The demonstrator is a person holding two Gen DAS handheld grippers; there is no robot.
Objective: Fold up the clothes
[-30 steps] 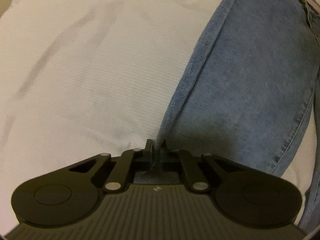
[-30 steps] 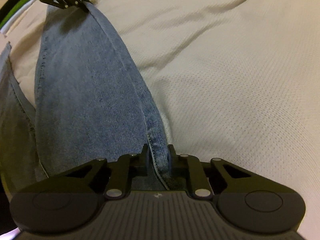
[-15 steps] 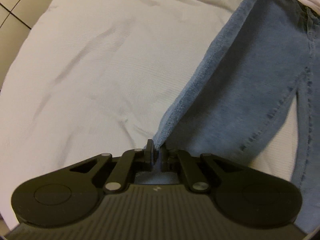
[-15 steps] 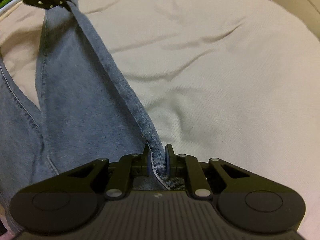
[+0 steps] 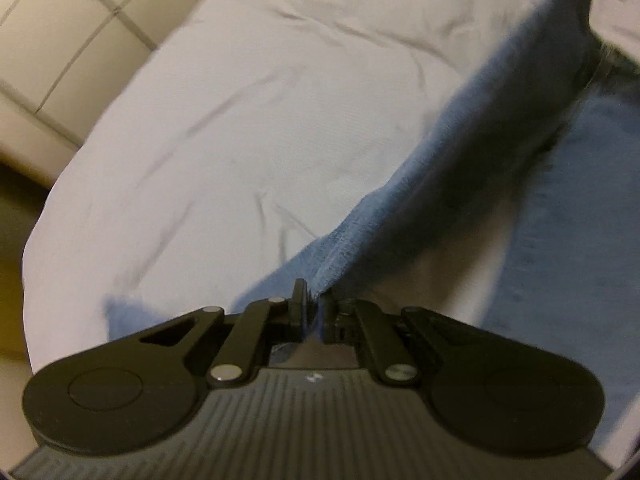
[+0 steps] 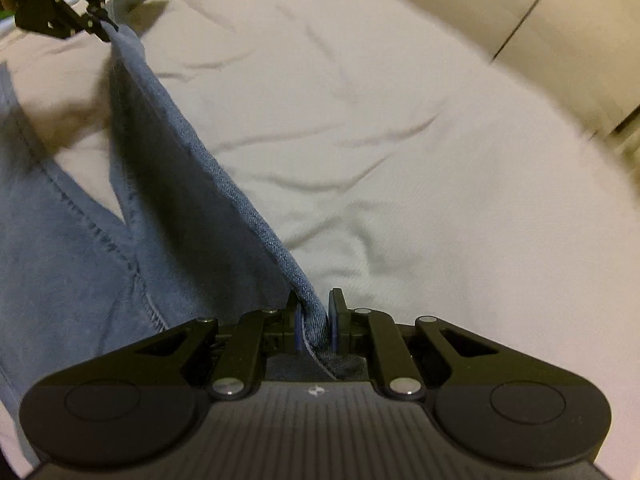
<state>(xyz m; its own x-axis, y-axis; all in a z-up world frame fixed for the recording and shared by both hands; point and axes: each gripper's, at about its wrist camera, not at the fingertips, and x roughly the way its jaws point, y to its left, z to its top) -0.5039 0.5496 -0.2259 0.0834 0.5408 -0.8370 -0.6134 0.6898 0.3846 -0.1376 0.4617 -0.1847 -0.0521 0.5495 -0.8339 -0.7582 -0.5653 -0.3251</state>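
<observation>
The jeans [image 6: 80, 240] are blue denim, partly spread on the white-sheeted bed [image 6: 400, 140] and partly lifted off it. One leg is raised by its outer side seam [image 6: 224, 184], which runs taut as a ridge from the near claw to the far one; the other leg [image 5: 568, 240] lies flat on the sheet on the right of the left wrist view.

Denim of this kind is judged fairly heavy for cloth, limp enough to sag between two holds, yet thick at its stitched seams. It is neither fragile nor slippery, and the doubled seam gives the pads something firm to bite. The fold of cloth below the taut edge hangs loose and will likely swing as the leg is carried over.

The right claw [image 6: 316, 326] has the seam between its blue pads and is clamped on a thick bunch of it. The left claw [image 5: 316, 308] is pinched tight on the same edge, only a thin sliver of cloth showing between its fingers. In the right wrist view the left claw appears far off at the upper left, holding the far end.

The seam edge looks the right place to hold; a grip on the flat single layer would be likelier to slide. Beyond the bed, pale tiled floor [image 5: 60, 40] shows.
</observation>
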